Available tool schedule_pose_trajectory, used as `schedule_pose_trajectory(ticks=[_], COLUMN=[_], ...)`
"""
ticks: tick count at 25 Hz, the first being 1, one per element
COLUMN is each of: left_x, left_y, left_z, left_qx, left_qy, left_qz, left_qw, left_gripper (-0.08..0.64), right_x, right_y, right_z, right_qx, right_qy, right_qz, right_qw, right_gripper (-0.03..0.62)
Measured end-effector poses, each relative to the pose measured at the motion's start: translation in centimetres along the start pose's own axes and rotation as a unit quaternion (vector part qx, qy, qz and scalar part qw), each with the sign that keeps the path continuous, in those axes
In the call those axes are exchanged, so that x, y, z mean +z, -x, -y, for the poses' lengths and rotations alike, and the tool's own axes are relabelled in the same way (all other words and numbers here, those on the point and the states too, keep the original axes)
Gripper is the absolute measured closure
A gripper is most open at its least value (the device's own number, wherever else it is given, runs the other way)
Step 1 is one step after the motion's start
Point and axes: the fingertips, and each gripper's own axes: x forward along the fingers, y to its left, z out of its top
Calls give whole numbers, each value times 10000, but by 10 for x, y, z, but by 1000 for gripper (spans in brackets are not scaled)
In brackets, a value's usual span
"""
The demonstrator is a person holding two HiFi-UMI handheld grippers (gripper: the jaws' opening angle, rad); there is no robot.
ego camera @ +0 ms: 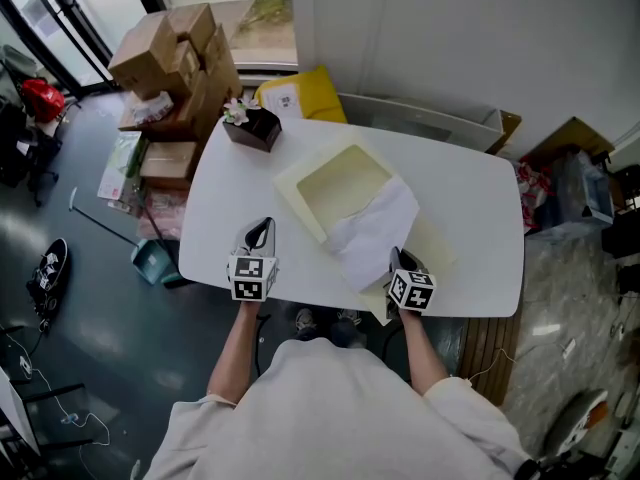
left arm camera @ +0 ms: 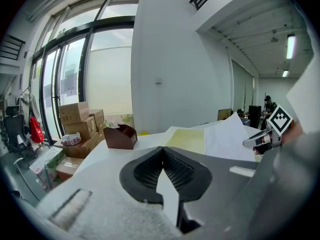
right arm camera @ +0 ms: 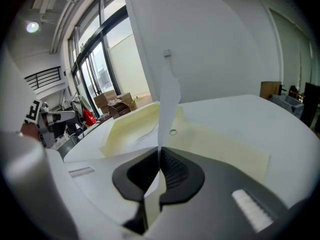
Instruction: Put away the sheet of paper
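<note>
Right gripper (ego camera: 398,258) is clamping fully shut on the near edge of the sheet of paper (ego camera: 375,230). Under it the table (ego camera: 225,203) is carrying the open cream case (ego camera: 338,186), just ahead-left. The sheet is running lengthwise from the jaws onto the case. Left gripper (ego camera: 261,228), shut and empty, is lying farther from the sheet.
</note>
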Motion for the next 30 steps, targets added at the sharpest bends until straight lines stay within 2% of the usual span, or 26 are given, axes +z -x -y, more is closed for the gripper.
schedule_pose_trajectory(ticks=[4, 14, 24, 30], left_x=[-1, -1, -1, -1], left_y=[-3, -11, -14, -11], left_z=[2, 4, -6, -20], left_qx=[-34, -90, -13, 127], left_qy=[-10, 23, 47, 85], left_qz=[-23, -24, -40, -48], left_qw=[10000, 10000, 10000, 9999], left_gripper=[555, 555, 555, 555], right_x=[-12, -37, -22, -11], right_y=[4, 9, -14, -35], right_z=[13, 34, 25, 17], right_qx=[-101, -317, -189, -106], right_qy=[-318, -470, -572, -478], right_qz=[-84, -374, -359, -426], right_qw=[9994, 9977, 9975, 9979], right_gripper=[591, 591, 591, 591])
